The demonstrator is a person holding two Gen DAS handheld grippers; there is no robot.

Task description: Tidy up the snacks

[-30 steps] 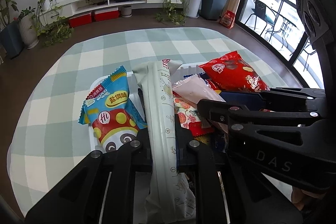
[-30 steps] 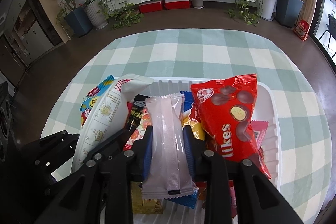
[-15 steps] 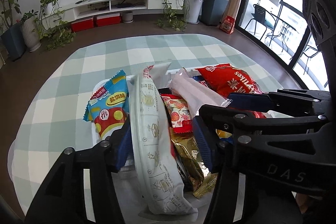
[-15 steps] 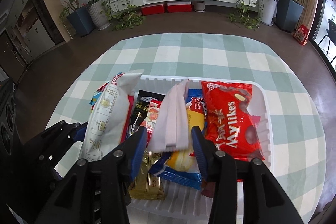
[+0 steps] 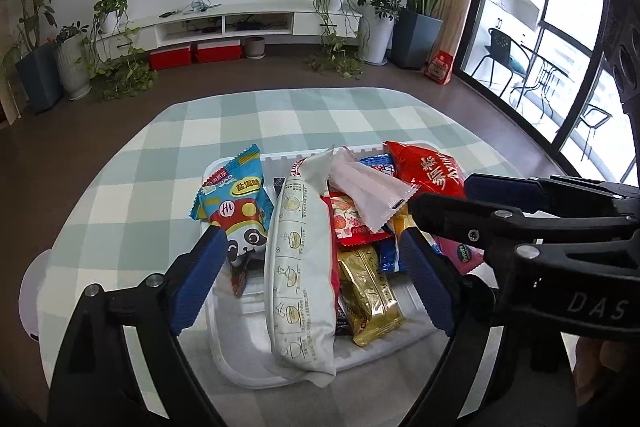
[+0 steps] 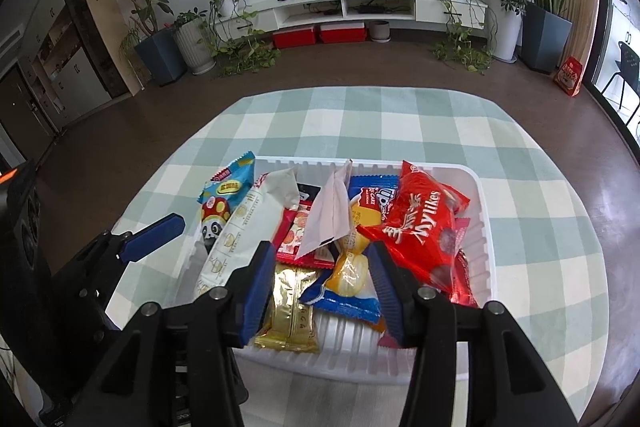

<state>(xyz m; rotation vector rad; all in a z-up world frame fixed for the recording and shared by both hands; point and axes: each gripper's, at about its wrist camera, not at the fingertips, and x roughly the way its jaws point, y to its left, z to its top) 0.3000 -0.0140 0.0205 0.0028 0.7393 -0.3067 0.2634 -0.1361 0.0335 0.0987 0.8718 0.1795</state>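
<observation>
Now that both packets are released, left gripper (image 5: 308,267) and right gripper (image 6: 318,287) sit spread, empty; long white packet (image 5: 302,267) and pale pink packet (image 6: 328,219) lie in the white tray (image 6: 486,247) mid-surface. Placement looks done.

The bench (image 6: 400,123) is round-edged and covered by a green-and-white checked cloth (image 5: 280,119). A white plastic tray (image 6: 486,227) rests directly on the cloth, toward the near edge, with bare cloth showing along the far and side edges.
</observation>
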